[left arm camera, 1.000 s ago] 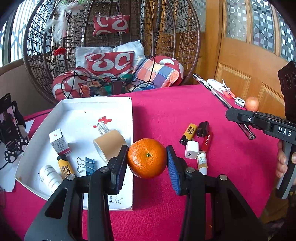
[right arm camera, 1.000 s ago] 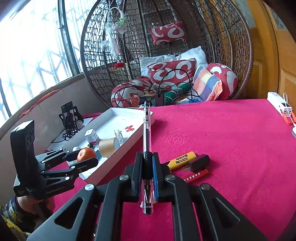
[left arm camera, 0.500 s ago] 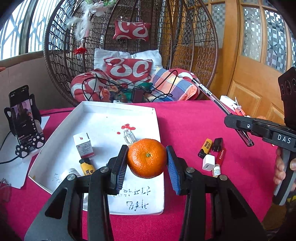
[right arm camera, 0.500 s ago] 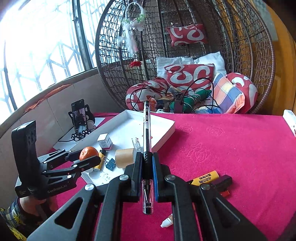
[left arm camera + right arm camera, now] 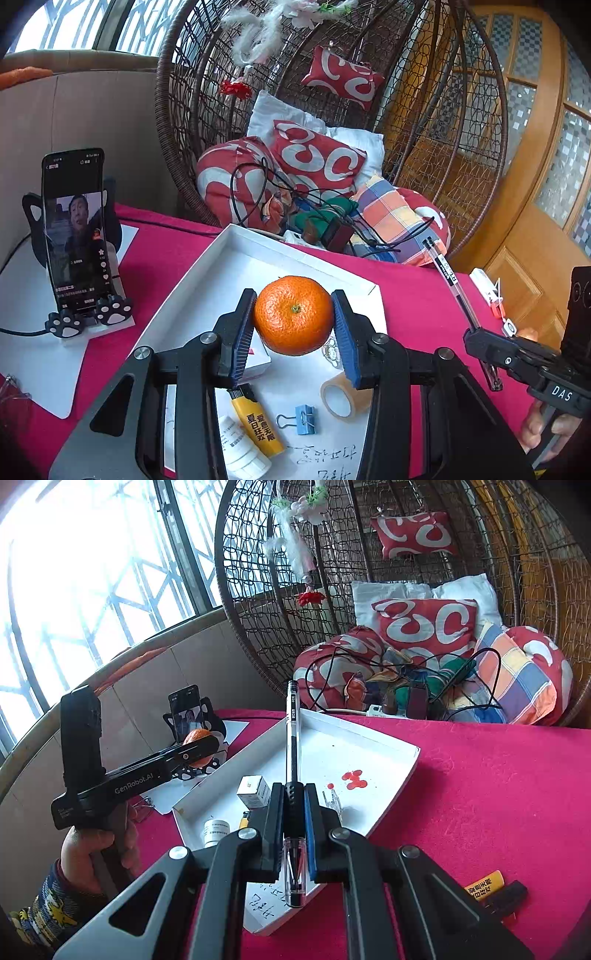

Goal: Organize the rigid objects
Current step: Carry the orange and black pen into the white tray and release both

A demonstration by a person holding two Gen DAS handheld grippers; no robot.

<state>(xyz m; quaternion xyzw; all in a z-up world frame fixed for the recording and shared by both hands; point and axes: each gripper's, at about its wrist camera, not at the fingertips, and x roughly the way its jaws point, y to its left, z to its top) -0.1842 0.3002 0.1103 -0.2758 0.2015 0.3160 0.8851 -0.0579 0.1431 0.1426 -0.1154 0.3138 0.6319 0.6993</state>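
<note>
We find the left gripper [image 5: 294,328] clamped on a mandarin orange [image 5: 293,314], its blue pads pressing the fruit from both sides and holding it in the air above the white tray [image 5: 207,275]. The jaws stand only as far apart as the fruit's width. The stem scar faces the left wrist camera.

We find the right gripper [image 5: 294,825] closed tight on a clear ballpoint pen [image 5: 293,746]. The pen lies along the line of the fingers, its capped end pointing away toward the wicker hanging chair [image 5: 369,535], its near end sticking out behind the pads toward the camera. In the left wrist view the same pen [image 5: 448,280] rises at a slant from the right gripper [image 5: 480,338] over the pink tablecloth [image 5: 417,295], just beyond the tray's right edge.

Lying in the tray we note a roll of tan tape [image 5: 345,400], a blue binder clip [image 5: 304,419], a yellow lighter [image 5: 258,424], a white bottle [image 5: 240,448] and a small white box [image 5: 255,792]. Red splotches [image 5: 352,779] mark the tray floor.

On the cloth to the right of the tray lie a second yellow lighter [image 5: 484,886] and a black item [image 5: 506,899] we cannot identify. A phone on a paw-footed stand [image 5: 75,236] stands upright left of the tray, screen lit.
</note>
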